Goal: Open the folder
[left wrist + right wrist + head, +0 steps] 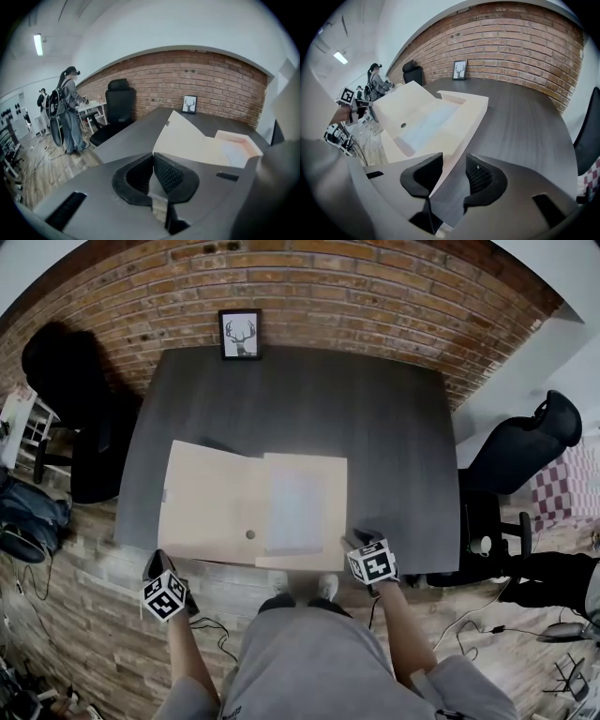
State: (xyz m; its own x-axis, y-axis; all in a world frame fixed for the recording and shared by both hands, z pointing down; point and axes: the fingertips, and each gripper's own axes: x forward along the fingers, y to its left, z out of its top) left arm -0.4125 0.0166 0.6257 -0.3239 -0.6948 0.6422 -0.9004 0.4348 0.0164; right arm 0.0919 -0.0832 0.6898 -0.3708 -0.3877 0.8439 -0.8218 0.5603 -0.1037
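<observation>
For me the beige folder (253, 507) lies spread open on the dark table (394, 427), so little seems left; left gripper (153, 173) closed on nothing, right gripper (453, 171) jaws apart astride its near edge

Soft, even light came from ceiling lamps (38, 44) at the upper left of both gripper views. Fisheye bending curved the brick wall (309, 277); corners were black, and the close fingers (171, 176) looked blurred.
</observation>
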